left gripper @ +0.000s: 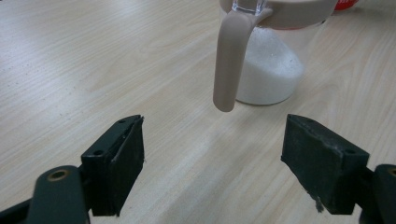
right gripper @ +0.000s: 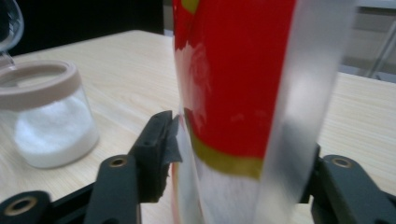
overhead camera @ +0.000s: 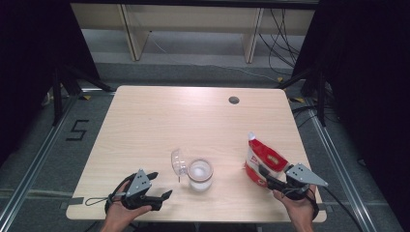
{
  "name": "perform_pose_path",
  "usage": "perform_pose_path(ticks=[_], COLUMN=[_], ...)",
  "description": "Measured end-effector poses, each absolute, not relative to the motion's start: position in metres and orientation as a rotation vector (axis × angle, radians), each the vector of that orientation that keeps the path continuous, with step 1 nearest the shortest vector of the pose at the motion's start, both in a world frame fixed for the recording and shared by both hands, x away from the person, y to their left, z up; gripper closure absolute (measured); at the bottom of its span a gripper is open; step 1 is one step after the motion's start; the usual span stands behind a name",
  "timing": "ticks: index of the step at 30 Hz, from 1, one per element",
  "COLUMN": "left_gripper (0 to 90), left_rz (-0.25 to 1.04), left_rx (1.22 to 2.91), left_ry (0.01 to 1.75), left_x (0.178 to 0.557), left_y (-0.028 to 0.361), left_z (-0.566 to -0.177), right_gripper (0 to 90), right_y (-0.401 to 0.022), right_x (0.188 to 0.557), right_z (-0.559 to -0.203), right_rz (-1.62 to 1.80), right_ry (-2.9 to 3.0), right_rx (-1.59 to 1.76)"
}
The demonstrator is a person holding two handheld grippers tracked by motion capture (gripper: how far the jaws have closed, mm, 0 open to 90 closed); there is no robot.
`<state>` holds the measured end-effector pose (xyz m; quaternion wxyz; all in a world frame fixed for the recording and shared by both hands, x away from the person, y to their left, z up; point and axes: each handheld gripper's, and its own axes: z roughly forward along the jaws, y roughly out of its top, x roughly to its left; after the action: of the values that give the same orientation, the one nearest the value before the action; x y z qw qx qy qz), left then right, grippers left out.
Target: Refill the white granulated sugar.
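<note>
Pale wood grain covers the table [overhead camera: 145, 125], which stands on a grey floor between dark curtains, with wooden frames and loose cables behind it. At the front right corner the right gripper [overhead camera: 265, 175] has its two black jaws around the lower part of a red and white pouch [overhead camera: 263, 162]. In the right gripper view the pouch [right gripper: 233, 84] stands between the jaws; the left pad lies at its clear side seam, the right jaw is mostly hidden behind it, and I cannot tell if the pads press on it or only stand beside it. The pouch stands upright on its base, so its long axis is vertical, leaning a little to the left in the high view, and its white torn top points up and away from the person. Left of the pouch, near the middle of the front half of the table, stands a clear glass jar [overhead camera: 200, 174] with a beige rim, partly full of white powder; its clear lid [overhead camera: 179, 162] is swung open and stands up on the left side. At the front left corner the left gripper [overhead camera: 159, 188] is held with its jaws wide apart and nothing between them, pointing toward the jar. In the left gripper view the beige latch [left gripper: 230, 60] of the jar hangs down just in front of these jaws, apart from them.
</note>
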<state>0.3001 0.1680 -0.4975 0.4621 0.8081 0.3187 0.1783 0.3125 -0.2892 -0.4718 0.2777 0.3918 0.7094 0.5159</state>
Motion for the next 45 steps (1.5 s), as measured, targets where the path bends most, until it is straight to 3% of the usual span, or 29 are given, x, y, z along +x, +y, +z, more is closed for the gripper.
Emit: perform_pose_path(ticks=[19, 45], left_gripper=[20.6, 20.5], left_rz=[0.439, 0.416], left_rx=[1.962, 1.958], left_ry=[0.766, 0.756], left_x=[0.298, 0.297], left_y=[0.162, 0.16], left_z=[-0.487, -0.482], right_gripper=[34.7, 33.2], right_y=[-0.298, -0.3], right_x=[0.286, 0.266], right_z=[-0.47, -0.472], right_rz=[1.322, 1.259], right_ry=[1.892, 1.927], right_rx=[1.087, 1.098])
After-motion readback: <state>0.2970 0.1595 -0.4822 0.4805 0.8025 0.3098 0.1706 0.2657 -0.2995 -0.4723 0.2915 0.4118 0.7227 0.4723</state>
